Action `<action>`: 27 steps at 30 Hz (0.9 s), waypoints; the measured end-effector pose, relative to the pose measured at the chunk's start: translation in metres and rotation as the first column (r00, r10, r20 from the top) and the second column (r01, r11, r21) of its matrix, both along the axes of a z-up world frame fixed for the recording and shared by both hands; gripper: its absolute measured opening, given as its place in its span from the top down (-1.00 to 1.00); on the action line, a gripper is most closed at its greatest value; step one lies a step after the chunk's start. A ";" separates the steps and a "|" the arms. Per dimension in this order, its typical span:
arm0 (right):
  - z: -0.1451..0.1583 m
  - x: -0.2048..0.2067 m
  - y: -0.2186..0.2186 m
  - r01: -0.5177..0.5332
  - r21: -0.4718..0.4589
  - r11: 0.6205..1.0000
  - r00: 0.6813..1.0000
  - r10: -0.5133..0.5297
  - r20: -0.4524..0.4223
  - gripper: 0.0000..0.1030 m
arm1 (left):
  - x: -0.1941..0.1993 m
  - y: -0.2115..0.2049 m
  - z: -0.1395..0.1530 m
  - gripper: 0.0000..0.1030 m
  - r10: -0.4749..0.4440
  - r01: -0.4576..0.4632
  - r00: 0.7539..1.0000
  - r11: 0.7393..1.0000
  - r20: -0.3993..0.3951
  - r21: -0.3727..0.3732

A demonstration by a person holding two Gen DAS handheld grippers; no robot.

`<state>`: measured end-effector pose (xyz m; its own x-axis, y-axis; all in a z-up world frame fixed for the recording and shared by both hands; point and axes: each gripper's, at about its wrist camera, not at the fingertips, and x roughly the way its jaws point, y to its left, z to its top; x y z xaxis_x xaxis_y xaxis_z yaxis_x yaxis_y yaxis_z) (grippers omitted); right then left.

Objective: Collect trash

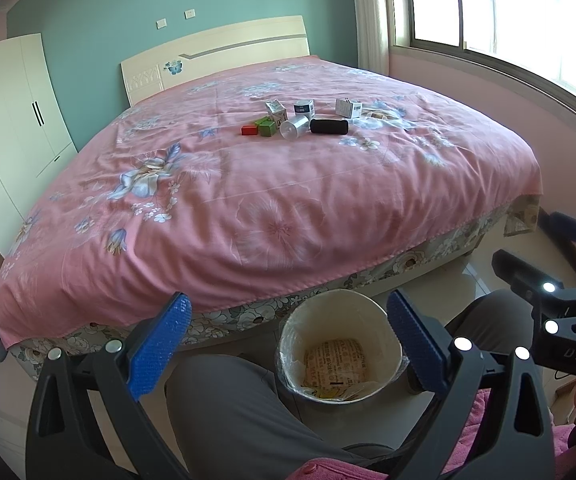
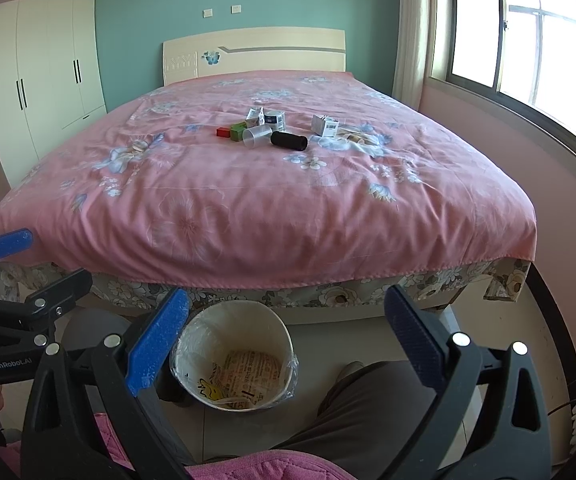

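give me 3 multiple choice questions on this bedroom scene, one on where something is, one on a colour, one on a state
1. Where is the waste bin?
A. on the bed
B. on the floor at the foot of the bed
C. beside the wardrobe

2. What colour is the small block at the left end of the clutter on the bedspread?
A. red
B. yellow
C. white

3. How is the clear plastic cup placed?
A. upright
B. lying on its side
C. inside the bin

Answers: 1 B, the bin stands on the tiles below the bed's edge. 2 A, it is red, next to a green block. 3 B, its open mouth faces sideways.
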<state>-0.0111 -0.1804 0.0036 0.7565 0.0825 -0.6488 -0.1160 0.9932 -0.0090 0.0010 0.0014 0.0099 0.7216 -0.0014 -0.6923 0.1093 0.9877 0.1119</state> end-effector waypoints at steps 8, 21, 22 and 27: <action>-0.005 -0.001 0.000 0.002 0.001 1.000 1.000 -0.002 -0.007 -0.87 | 0.001 0.003 0.002 -0.93 -0.003 0.003 1.000 1.000 -0.010 -0.002; -0.003 0.038 0.000 -0.017 0.014 1.000 0.999 0.018 -0.037 -0.87 | 0.044 0.001 -0.010 -0.93 -0.046 0.044 0.995 0.999 -0.086 -0.031; -0.002 0.044 0.000 -0.018 0.015 1.000 0.999 0.018 -0.039 -0.87 | 0.051 0.001 -0.009 -0.93 -0.047 0.045 0.995 0.998 -0.088 -0.032; 0.011 0.086 -0.004 -0.029 -0.002 1.000 0.999 0.029 -0.033 -0.87 | 0.093 0.008 -0.002 -0.93 -0.050 0.044 0.994 0.997 -0.098 -0.067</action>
